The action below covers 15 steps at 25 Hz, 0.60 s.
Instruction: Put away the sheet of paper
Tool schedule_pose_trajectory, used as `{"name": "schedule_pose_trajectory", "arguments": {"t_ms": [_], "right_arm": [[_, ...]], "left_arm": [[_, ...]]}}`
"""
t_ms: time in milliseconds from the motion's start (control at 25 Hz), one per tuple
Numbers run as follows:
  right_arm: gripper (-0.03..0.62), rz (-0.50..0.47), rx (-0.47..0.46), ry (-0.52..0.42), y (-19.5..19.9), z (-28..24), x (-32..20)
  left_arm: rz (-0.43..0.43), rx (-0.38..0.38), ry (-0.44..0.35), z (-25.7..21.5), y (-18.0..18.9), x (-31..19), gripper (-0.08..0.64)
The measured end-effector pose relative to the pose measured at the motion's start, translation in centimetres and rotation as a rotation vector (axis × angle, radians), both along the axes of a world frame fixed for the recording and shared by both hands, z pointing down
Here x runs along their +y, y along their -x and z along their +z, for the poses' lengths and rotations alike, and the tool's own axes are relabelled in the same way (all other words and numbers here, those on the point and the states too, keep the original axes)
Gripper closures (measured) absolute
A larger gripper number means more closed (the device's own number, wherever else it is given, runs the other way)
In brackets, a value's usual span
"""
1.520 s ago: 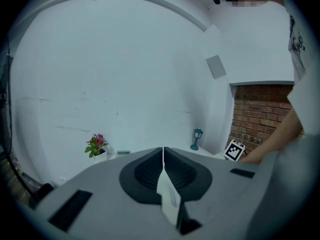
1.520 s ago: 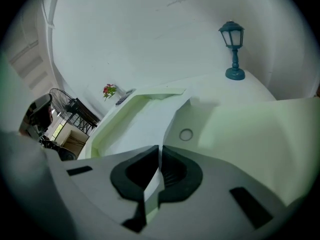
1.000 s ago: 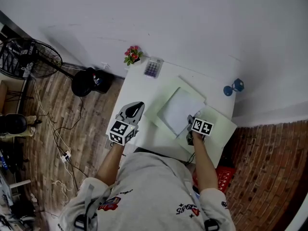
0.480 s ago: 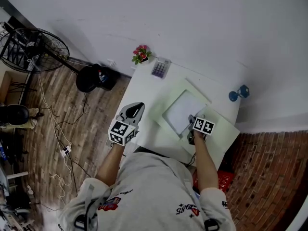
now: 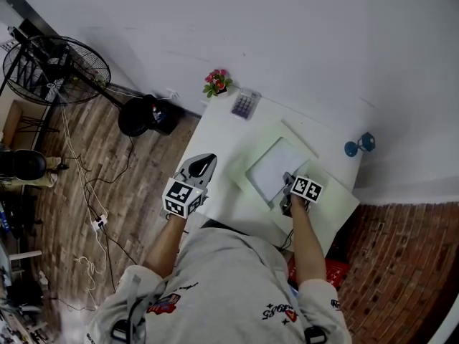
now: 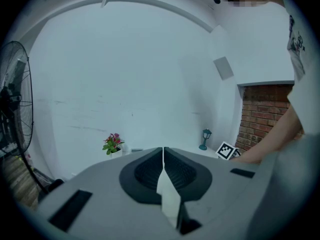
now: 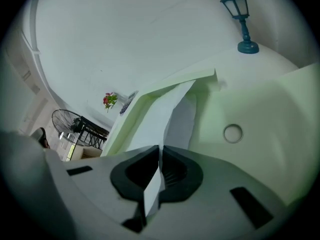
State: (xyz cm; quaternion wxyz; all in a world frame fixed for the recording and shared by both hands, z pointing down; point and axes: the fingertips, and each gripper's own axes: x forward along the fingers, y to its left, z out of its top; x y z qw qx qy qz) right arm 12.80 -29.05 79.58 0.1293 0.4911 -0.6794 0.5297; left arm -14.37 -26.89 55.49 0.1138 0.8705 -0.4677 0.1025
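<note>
Right hand-held gripper (image 7: 160, 150) pinches sheet of paper (image 5: 276, 166) over white table (image 5: 221, 140).

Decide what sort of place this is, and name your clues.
Probably a desk corner in a home or small studio: a white table against a plain wall, a pedestal fan on wood flooring, a flower pot.

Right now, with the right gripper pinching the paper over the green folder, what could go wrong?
1. The right gripper pinches the sheet of paper at one edge only, so it may crease or tear when pushed.
2. The left gripper is shut and off the folder, so the folder may slide on the table.
</note>
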Motion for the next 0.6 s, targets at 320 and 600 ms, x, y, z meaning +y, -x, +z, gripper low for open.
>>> {"name": "schedule_pose_trajectory", "arguments": {"t_ms": [320, 600], "right_arm": [[0.584, 0.013, -0.050, -0.029, 0.44, -0.47, -0.64], [0.504, 0.006, -0.006, -0.018, -0.12, -0.41, -0.28]], "left_arm": [[-0.002, 0.001, 0.000, -0.04, -0.46, 0.25, 0.535], [0.009, 0.010, 0.007, 0.06, -0.79, 0.26, 0.535]]}}
